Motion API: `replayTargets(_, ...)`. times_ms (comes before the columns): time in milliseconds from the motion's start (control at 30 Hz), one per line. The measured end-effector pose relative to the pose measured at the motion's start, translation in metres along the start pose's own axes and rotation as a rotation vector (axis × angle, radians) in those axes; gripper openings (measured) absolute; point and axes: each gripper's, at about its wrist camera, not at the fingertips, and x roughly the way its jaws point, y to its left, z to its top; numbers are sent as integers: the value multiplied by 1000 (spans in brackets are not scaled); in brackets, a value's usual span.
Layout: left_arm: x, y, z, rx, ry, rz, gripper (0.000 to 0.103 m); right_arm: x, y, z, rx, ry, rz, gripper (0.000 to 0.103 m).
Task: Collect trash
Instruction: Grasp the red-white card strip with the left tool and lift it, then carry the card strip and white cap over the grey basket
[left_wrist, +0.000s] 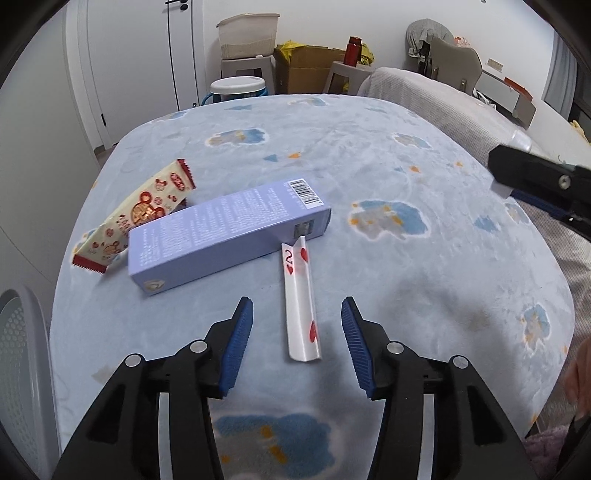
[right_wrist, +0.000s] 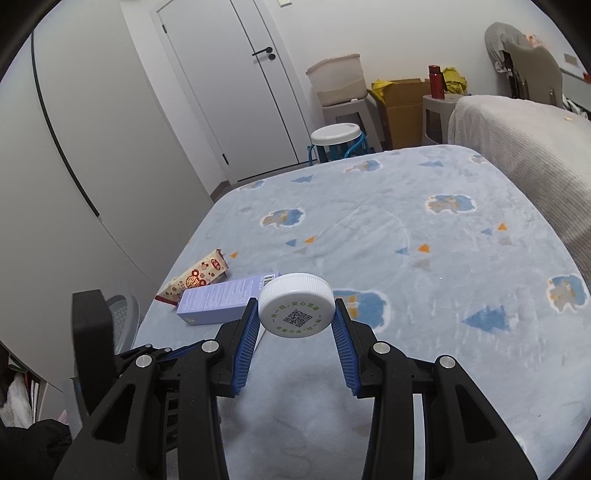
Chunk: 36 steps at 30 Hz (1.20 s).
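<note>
My left gripper is open and points down at the blue patterned blanket. A bent white playing card with red hearts lies on the blanket between its blue pads, touching neither. Beyond the card lie a long lilac box and a cream and red snack wrapper, the wrapper partly behind the box. My right gripper is shut on a round white ribbed cap with a printed code, held above the blanket. The lilac box and wrapper lie to the cap's left.
A white perforated bin stands past the blanket's left edge. A grey covered couch borders the right side. Behind are a white and blue stool, a cardboard box, a closed door and a chair.
</note>
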Motion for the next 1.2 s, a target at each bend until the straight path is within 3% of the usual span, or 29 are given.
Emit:
replayTargets(233,25,-7,2,27,40,44,47,-2,-2,1,2,-4,-2,40)
replayTargets(300,24,-8,2,29,34,41,37,-1,-1,1,0,-3,-3,40)
replayTargets(367,21,-7,1,25,34,12,15,-1,-1,1,0,-2,-4,40)
replayTargets(400,19,-7,0,23,34,5,12,-1,-1,1,-1,-1,-5,40)
replayTargets(700,-48,14,-11,-7,-109,-4,12,11,22,0,-44,20,-2,40)
replayTargets(967,-119,82,-14,-82,-246,104,12,32,85,0,-114,41,61,40)
replayTargets(1200,-170,151,-16,-143,-312,219,12,43,170,7,-209,35,161,40)
